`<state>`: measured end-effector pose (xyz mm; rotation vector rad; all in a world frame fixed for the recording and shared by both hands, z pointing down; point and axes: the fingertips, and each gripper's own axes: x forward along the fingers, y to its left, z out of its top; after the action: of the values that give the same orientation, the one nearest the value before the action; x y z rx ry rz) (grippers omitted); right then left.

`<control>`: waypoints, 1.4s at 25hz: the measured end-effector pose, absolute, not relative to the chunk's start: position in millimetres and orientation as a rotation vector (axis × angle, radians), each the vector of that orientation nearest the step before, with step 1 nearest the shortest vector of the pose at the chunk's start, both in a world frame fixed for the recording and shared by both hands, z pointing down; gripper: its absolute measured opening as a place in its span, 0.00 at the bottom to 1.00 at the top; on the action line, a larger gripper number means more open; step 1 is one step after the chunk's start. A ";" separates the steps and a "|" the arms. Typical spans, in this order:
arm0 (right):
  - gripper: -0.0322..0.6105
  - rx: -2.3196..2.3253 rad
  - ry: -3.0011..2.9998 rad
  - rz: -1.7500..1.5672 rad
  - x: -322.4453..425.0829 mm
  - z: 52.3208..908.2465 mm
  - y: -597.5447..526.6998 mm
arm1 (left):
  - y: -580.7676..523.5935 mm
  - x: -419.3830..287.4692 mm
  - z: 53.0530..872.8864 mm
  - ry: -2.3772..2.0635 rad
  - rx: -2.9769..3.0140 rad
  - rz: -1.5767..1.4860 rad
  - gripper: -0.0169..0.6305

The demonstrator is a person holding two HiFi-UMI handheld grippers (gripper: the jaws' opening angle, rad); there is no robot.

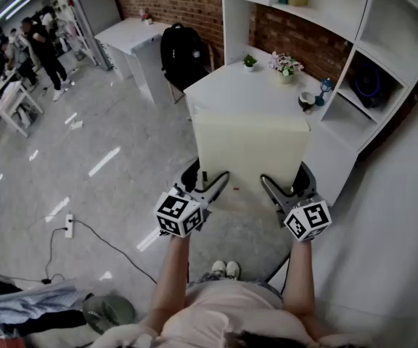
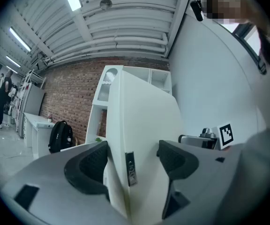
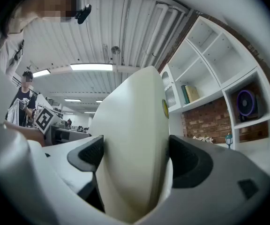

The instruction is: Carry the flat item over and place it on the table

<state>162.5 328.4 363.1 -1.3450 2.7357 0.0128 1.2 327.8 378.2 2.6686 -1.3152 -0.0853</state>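
A flat cream-white panel [image 1: 249, 151] hangs in the air in front of me, with its far edge over the near edge of the white table [image 1: 231, 85]. My left gripper [image 1: 209, 181] clamps its near left part and my right gripper [image 1: 287, 183] its near right part. In the left gripper view the panel [image 2: 144, 121] stands edge-on between the black pads [image 2: 90, 165], with a small metal tag on its edge. In the right gripper view the panel [image 3: 135, 135] fills the gap between the pads [image 3: 189, 161]. Both sets of jaws stand wide around the thick panel.
On the table stand two small potted plants [image 1: 285, 65] and a dark cup [image 1: 307, 100]. A black backpack [image 1: 182, 53] leans at its far left. White shelving [image 1: 383, 42] runs along the right. A power strip with a cable [image 1: 69, 225] lies on the floor. People [image 1: 42, 46] stand far left.
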 end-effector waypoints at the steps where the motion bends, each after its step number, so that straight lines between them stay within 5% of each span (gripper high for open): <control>1: 0.75 -1.342 2.737 0.014 162.5 363.5 329.0 | 328.2 1.2 379.1 -1.315 2.668 -0.086 0.54; 35: 0.75 -1.334 2.710 -0.020 144.9 381.1 322.3 | 316.2 -16.9 402.7 -1.241 2.637 -0.075 0.54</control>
<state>144.9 322.3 381.1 -1.3341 2.7095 -0.0201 -16.9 316.2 402.7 2.6369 -1.2412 -0.0750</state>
